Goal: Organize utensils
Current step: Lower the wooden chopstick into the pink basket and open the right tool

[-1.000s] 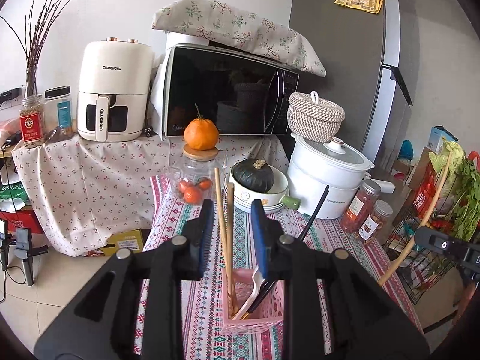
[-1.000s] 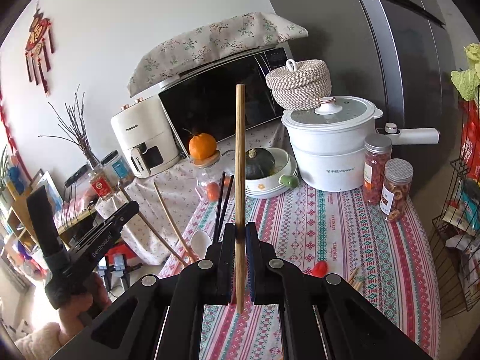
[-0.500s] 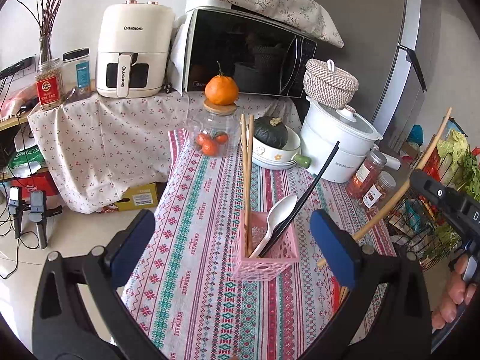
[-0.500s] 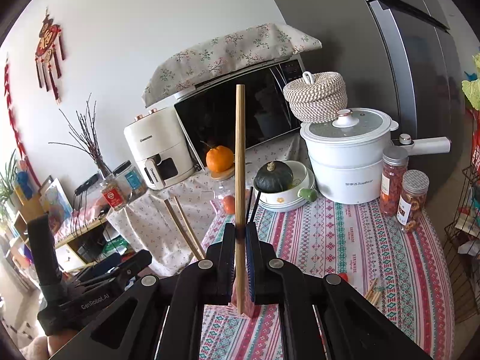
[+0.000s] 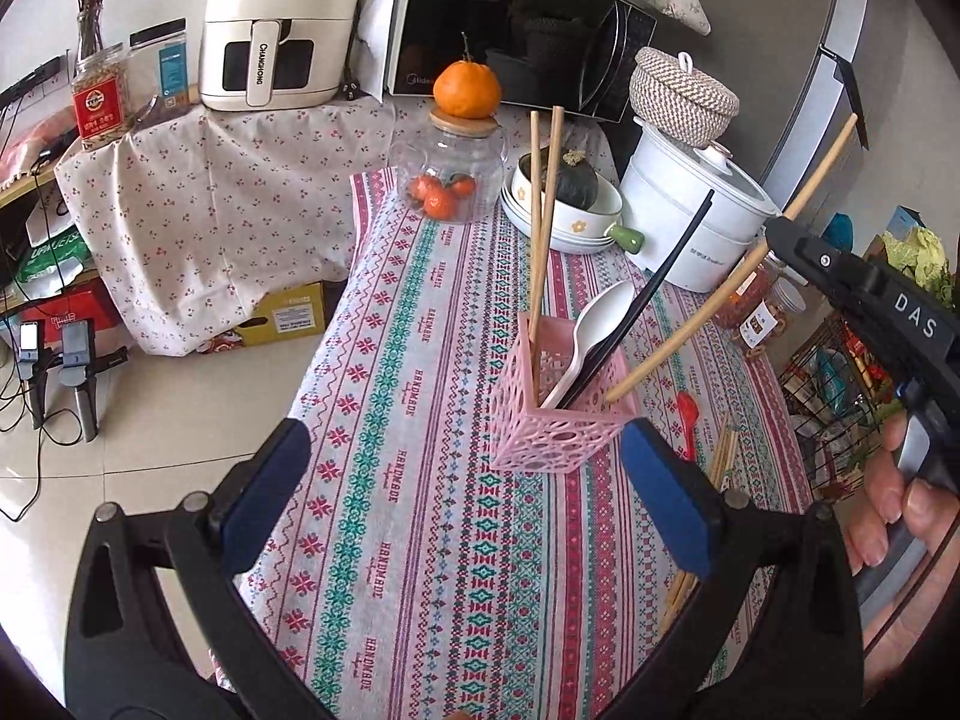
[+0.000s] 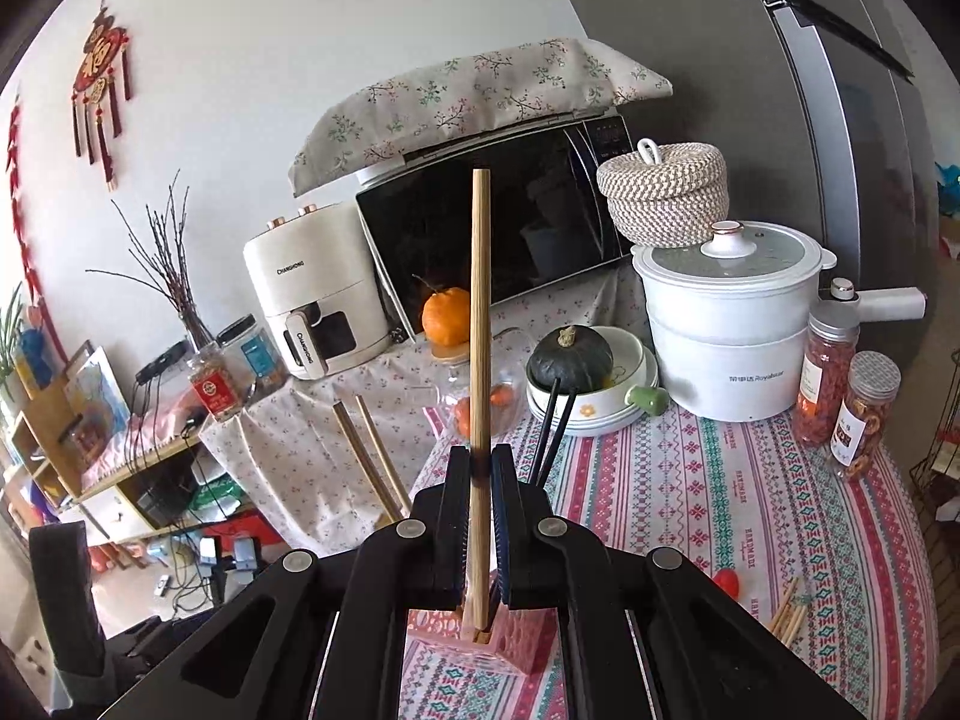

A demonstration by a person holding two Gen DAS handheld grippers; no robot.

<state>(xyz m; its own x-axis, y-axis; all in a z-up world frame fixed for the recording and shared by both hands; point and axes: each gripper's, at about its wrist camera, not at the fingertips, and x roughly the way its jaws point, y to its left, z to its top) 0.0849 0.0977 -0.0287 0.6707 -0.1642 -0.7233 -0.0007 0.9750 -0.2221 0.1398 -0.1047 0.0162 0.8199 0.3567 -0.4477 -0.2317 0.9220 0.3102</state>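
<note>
1. A round table's striped red-and-teal patterned cloth [image 5: 384, 480] carries a pink perforated plastic holder [image 5: 555, 414] near a white lidded cooker [image 5: 690, 222]
2. The left gripper [image 5: 462, 498] gapes empty
3. The right gripper [image 6: 480, 516] clamps a bamboo chopstick [image 6: 480, 324] over the holder

A pink perforated plastic basket [image 5: 555, 414] stands on the patterned-cloth tabletop [image 5: 384, 480], holding a white plastic spoon [image 5: 591, 324]; behind it stands a clear glass jar [image 5: 453, 171].

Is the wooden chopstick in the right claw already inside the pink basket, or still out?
Partly in: the wooden chopstick, clamped in the right claw, has its lower tip at the pink basket rim, not released.
</note>
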